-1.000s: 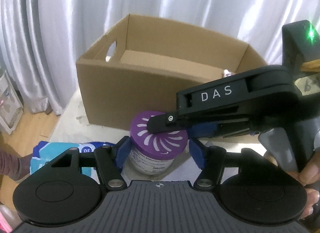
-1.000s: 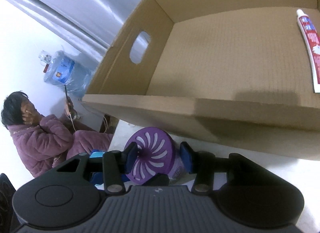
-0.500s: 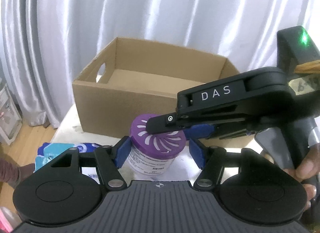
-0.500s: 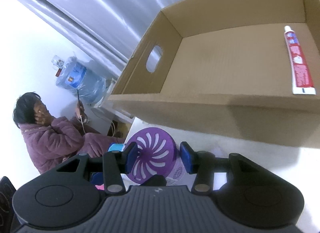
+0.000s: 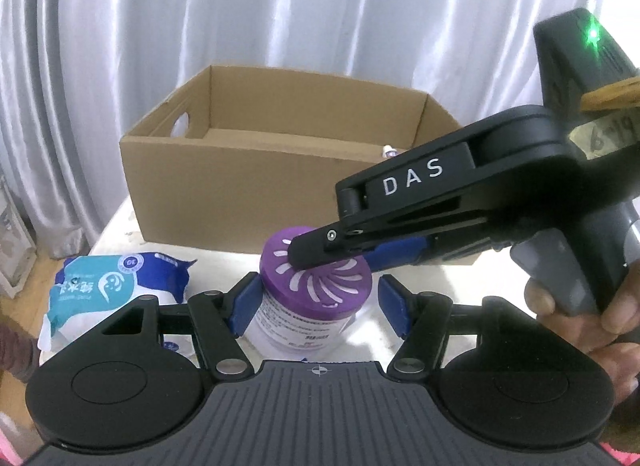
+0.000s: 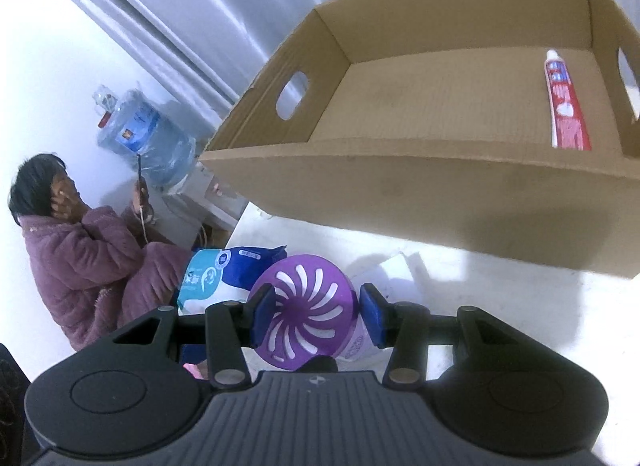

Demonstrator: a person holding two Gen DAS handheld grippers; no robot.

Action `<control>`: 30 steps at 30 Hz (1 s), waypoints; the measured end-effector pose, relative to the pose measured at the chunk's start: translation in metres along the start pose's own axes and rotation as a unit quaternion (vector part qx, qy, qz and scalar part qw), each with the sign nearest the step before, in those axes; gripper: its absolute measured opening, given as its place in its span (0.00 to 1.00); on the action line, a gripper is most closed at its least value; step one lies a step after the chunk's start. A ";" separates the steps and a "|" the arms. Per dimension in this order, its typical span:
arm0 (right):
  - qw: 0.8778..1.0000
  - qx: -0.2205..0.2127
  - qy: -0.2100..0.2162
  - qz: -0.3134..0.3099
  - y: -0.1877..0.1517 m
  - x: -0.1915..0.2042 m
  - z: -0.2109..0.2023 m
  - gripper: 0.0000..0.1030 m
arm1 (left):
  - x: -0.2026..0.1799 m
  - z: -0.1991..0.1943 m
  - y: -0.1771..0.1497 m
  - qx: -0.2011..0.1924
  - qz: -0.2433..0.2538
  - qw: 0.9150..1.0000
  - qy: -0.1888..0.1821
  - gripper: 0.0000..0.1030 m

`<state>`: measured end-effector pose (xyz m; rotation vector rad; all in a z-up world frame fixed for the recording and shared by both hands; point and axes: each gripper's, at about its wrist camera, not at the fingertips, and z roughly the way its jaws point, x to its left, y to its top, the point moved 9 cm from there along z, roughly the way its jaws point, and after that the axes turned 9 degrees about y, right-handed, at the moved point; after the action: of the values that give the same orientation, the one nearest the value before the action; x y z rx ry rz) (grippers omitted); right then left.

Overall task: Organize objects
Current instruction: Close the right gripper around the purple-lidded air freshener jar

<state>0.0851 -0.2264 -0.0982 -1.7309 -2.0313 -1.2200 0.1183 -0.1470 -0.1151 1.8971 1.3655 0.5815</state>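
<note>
Your right gripper (image 6: 316, 316) is clamped on the purple vented lid of the air freshener jar (image 5: 312, 294), both pads touching the lid's rim. Your left gripper (image 5: 316, 302) brackets the jar's body, left pad touching, right pad standing clear: jaws apart. Jar sits just in front of the cardboard box (image 6: 420, 185); toothpaste tube (image 6: 564, 105) lies inside. Wipes pack (image 5: 116, 282) lies left on the white table (image 6: 500, 306).

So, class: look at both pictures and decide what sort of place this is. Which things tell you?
Most likely a room in a home, set up for tidying. Long pale curtains hang behind a white table, a large water-cooler bottle stands by the wall, and a cardboard box holds a toothpaste tube.
</note>
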 end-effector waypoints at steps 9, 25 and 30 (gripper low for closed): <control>1.000 0.015 -0.015 -0.011 -0.002 0.000 0.006 0.48 | -0.003 0.004 -0.010 -0.013 0.036 0.999 0.022 0.66; 1.000 0.008 -0.023 -0.001 -0.002 -0.004 0.007 0.48 | -0.006 0.031 -0.023 0.008 0.049 0.998 0.026 0.62; 1.000 0.011 -0.019 0.011 -0.003 -0.009 0.004 0.48 | -0.009 0.033 -0.025 0.004 0.059 0.998 0.028 0.62</control>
<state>0.0868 -0.2302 -0.1077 -1.7756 -2.0320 -1.1632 0.1237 -0.1609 -0.1551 1.9911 1.2983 0.6928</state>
